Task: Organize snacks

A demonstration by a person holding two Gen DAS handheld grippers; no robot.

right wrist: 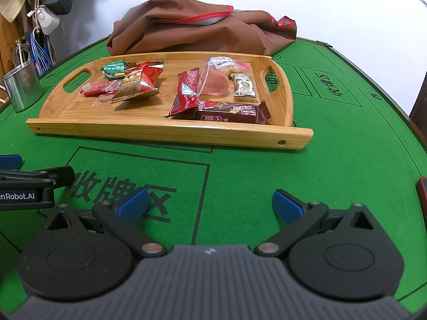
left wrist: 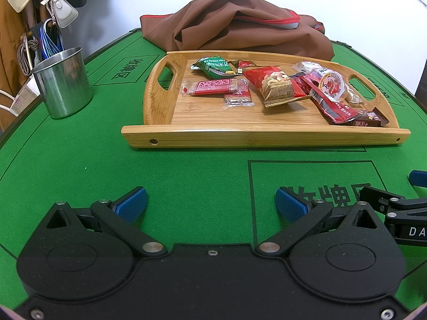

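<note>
where green felt table (left wrist: 186,165) lies bare before both wide-jawed grippers, left gripper (left wrist: 210,205) and right gripper (right wrist: 209,205), bamboo tray (left wrist: 264,137) holds wrapped snacks (left wrist: 277,85); steel cup (left wrist: 64,85) stands left.

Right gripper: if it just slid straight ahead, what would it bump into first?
Probably the near wall of the bamboo tray; only bare green felt lies between it and the open right gripper, though height is unclear.

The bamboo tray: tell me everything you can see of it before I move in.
The bamboo tray is pale, rectangular, with a low raised rim and a cut-out handle at each short end. It lies flat on the green table, in front of the brown cloth, holding scattered wrapped snacks. Neither hand-held gripper touches it.
</note>
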